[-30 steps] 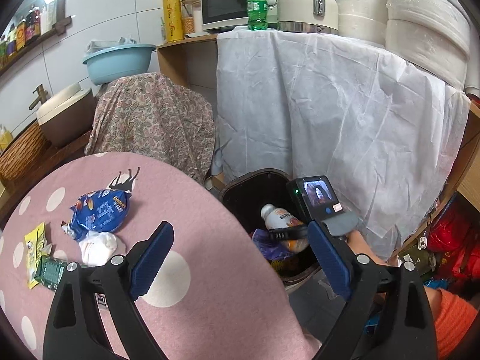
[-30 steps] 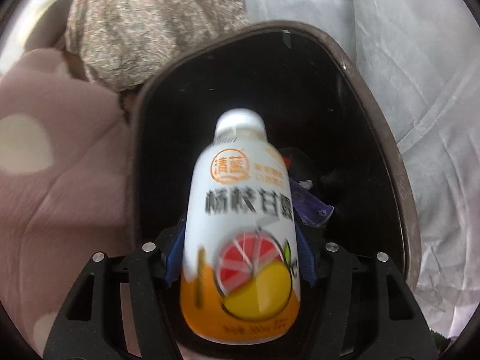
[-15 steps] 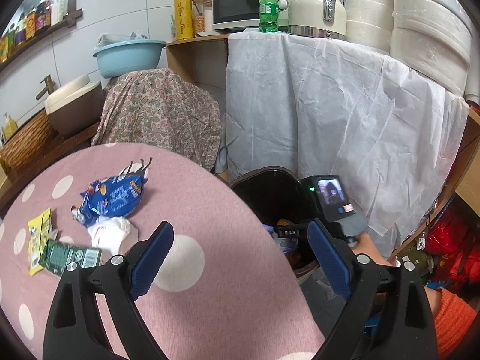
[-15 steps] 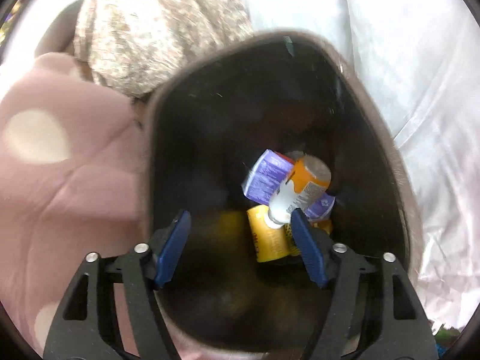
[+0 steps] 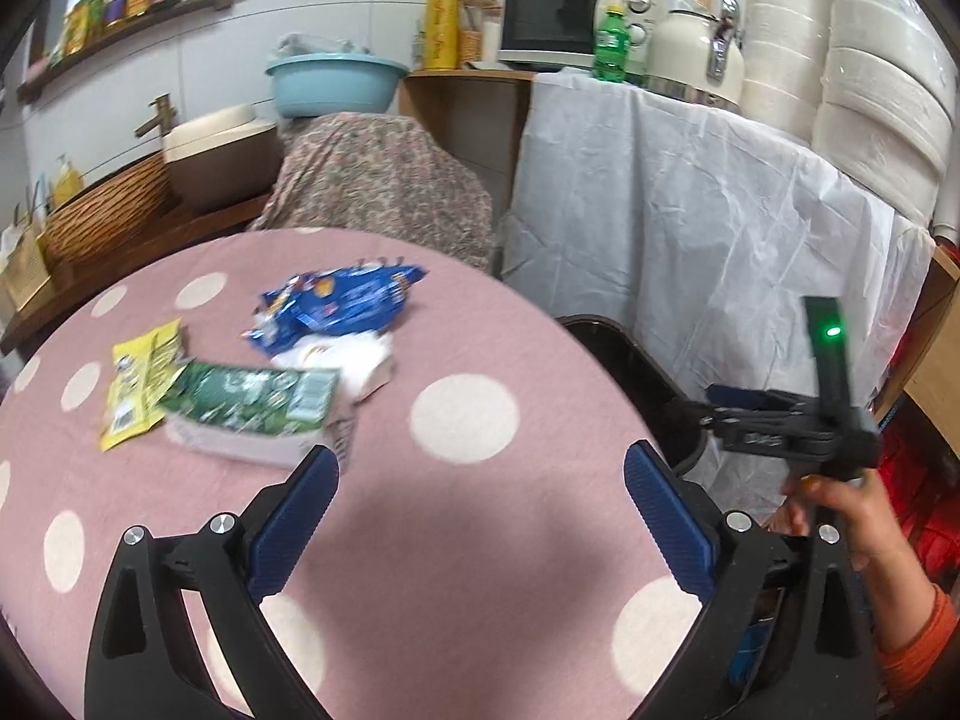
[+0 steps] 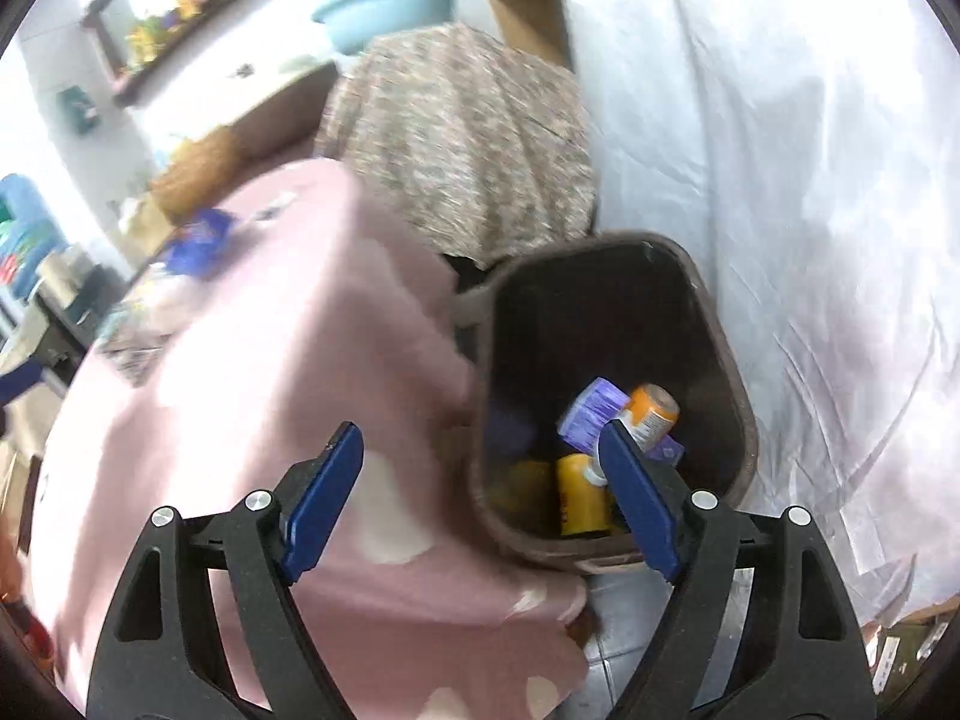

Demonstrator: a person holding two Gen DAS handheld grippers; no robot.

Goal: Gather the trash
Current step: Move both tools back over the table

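Nearest, the left gripper point(image 5: 480, 510) stands spread wide over the pink dotted tablecloth point(image 5: 468, 540), nothing between its blue pads; its jaws have just been opening a little further. Just beyond its left pad lies the trash on the cloth: a green carton point(image 5: 252, 402), with a yellow wrapper point(image 5: 141, 381) touching its left end, a crumpled white tissue point(image 5: 354, 360) behind it, and a blue snack bag point(image 5: 342, 300) farther back still. Right of the cloth's edge stands the dark bin point(image 5: 648, 372).

The right gripper point(image 6: 480, 492) hangs above the edge of the cloth beside the bin point(image 6: 732, 372); its jaws have just been opening and they hold nothing. Inside the bin lie an orange-and-white bottle point(image 6: 651, 414), a purple packet point(image 6: 591, 414) and a yellow can point(image 6: 579, 495).

Farther behind the bin hang a patterned cloth point(image 6: 462, 150) and a white sheet point(image 6: 780, 150).
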